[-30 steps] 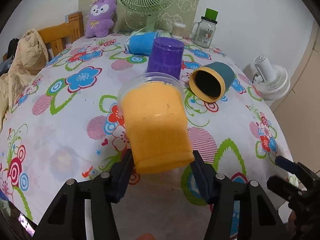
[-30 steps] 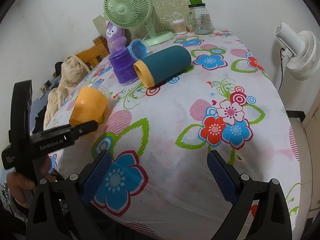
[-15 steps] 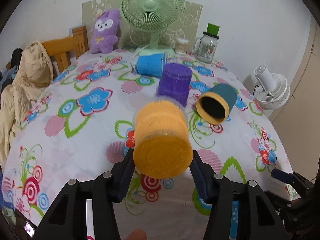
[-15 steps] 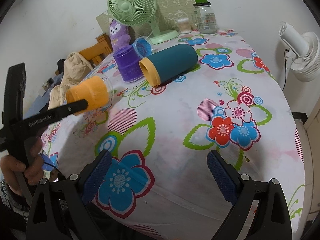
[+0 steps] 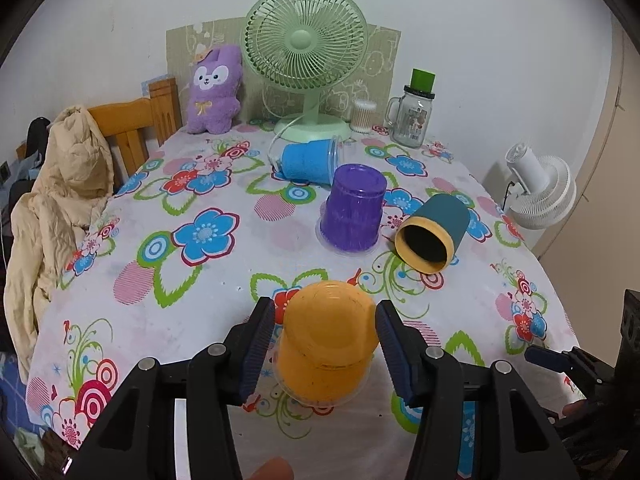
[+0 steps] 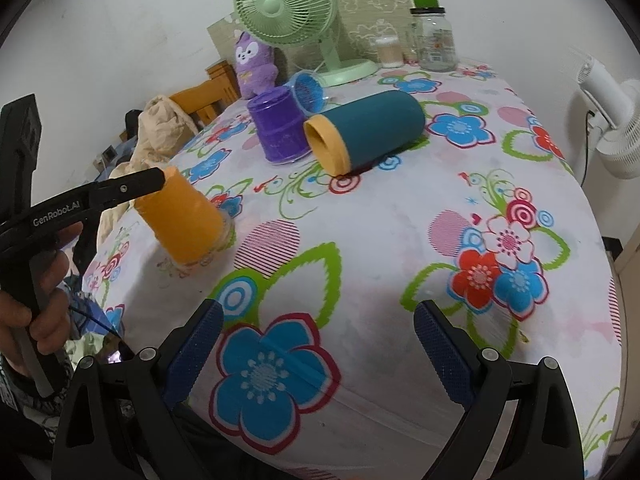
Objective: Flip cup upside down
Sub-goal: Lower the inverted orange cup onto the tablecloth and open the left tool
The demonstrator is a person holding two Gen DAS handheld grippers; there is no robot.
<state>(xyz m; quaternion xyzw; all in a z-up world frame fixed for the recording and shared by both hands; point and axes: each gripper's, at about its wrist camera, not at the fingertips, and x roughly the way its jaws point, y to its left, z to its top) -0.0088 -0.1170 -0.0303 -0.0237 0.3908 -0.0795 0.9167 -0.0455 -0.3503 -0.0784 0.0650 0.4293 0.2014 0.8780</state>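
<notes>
My left gripper is shut on the orange cup, which stands upside down, tilted, with its clear rim at the floral tablecloth. The right wrist view shows the orange cup mouth down on the cloth with the left gripper's finger against its base. My right gripper is open and empty over the table's near edge. A purple cup stands upside down, a teal cup with an orange rim lies on its side, and a blue cup lies on its side.
A green fan, a purple plush, a glass jar and a cotton swab tub stand at the back. A wooden chair with a beige jacket is at the left. A white fan stands beyond the right edge.
My left gripper has turned the orange cup from mouth away, through horizontal, to mouth down, and lowered it to the tablecloth. The right gripper has stayed open and nearly still.
</notes>
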